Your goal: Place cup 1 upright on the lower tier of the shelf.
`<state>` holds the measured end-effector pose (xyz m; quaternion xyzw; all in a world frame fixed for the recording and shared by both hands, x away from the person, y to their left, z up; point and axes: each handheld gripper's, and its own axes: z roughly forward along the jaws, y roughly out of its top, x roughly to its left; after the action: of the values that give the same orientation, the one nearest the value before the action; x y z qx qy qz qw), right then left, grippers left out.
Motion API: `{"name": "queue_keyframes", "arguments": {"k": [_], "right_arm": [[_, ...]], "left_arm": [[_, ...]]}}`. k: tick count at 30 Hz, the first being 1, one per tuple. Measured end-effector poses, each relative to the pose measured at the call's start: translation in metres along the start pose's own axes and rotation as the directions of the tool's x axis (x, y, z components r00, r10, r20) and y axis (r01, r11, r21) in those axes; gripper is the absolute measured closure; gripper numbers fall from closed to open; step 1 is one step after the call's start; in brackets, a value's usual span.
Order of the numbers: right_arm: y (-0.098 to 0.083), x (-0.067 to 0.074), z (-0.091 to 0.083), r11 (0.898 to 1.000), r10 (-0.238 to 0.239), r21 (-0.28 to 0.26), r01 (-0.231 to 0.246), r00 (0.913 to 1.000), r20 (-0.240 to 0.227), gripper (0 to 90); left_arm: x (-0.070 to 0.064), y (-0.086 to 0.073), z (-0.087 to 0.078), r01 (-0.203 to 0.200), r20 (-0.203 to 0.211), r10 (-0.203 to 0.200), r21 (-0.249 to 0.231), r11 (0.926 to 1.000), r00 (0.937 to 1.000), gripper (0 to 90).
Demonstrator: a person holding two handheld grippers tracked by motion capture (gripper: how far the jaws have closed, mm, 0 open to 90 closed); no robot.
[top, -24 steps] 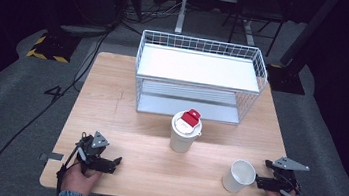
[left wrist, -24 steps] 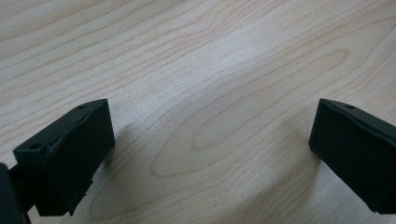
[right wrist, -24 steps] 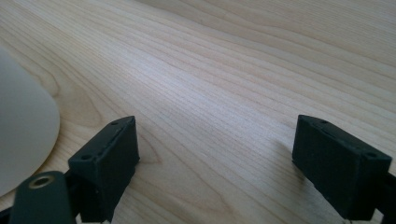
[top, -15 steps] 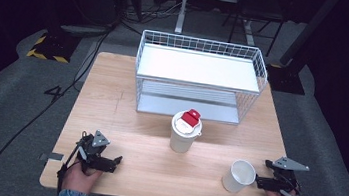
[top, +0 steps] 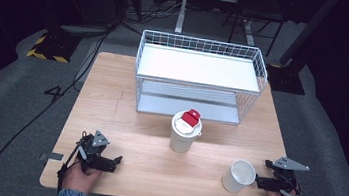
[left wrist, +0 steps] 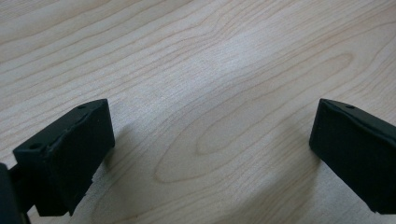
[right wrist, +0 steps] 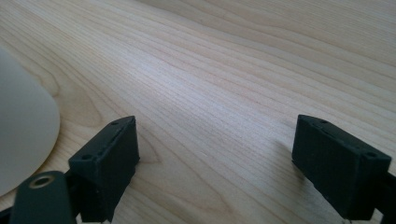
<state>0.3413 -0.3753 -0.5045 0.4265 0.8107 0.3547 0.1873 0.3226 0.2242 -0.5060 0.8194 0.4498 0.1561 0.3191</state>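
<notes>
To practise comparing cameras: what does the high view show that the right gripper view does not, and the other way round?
High view alone: the wire basket, the lidded cup with its red tab, the left gripper and the person's hands at the near table edge. Right gripper view alone: a close look along its two black jaws, standing apart with bare wood between them and nothing held. Both share the wooden table, the open white cup, which sits beside the jaws and not between them, and the right gripper.

Your left gripper (left wrist: 210, 158): jaws wide apart, nothing btwn them, tips just above the pale wood-grain surface (left wrist: 210, 70), shadows beneath.
</notes>
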Motion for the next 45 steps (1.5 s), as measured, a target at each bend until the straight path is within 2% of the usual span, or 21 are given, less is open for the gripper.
{"name": "queue_keyframes", "arguments": {"k": [14,16,24,29,36,45], "right_arm": [[0.000,0.000,-0.001,1.000,0.001,-0.002,-0.001,1.0000,-0.006,16.0],[-0.001,-0.002,-0.002,1.000,0.018,-0.005,-0.018,0.9998,-0.010,16.2],[-0.002,-0.001,-0.011,1.000,0.025,-0.008,-0.025,0.9997,0.002,16.6],[-0.004,0.002,-0.028,0.999,0.029,-0.033,-0.028,0.9995,0.016,16.8],[-0.010,0.008,-0.042,0.998,0.040,-0.052,-0.039,0.9990,0.017,16.8],[-0.012,0.028,-0.061,0.996,0.023,-0.083,-0.022,0.9997,0.011,16.8]], "left_arm": [[-0.001,0.000,0.000,0.005,-0.007,-0.005,-0.001,1.0000,1.0000,0.6],[-0.001,0.000,0.000,0.005,-0.007,-0.005,-0.001,1.0000,1.0000,0.6],[0.000,0.000,0.000,0.001,-0.004,-0.001,-0.001,1.0000,1.0000,0.6],[0.000,0.000,0.000,0.000,-0.004,0.000,-0.001,1.0000,1.0000,0.6],[0.000,0.001,0.001,-0.002,-0.006,0.002,-0.003,1.0000,1.0000,0.6],[0.000,0.001,0.001,0.003,-0.005,-0.003,-0.002,1.0000,1.0000,0.6]]}}
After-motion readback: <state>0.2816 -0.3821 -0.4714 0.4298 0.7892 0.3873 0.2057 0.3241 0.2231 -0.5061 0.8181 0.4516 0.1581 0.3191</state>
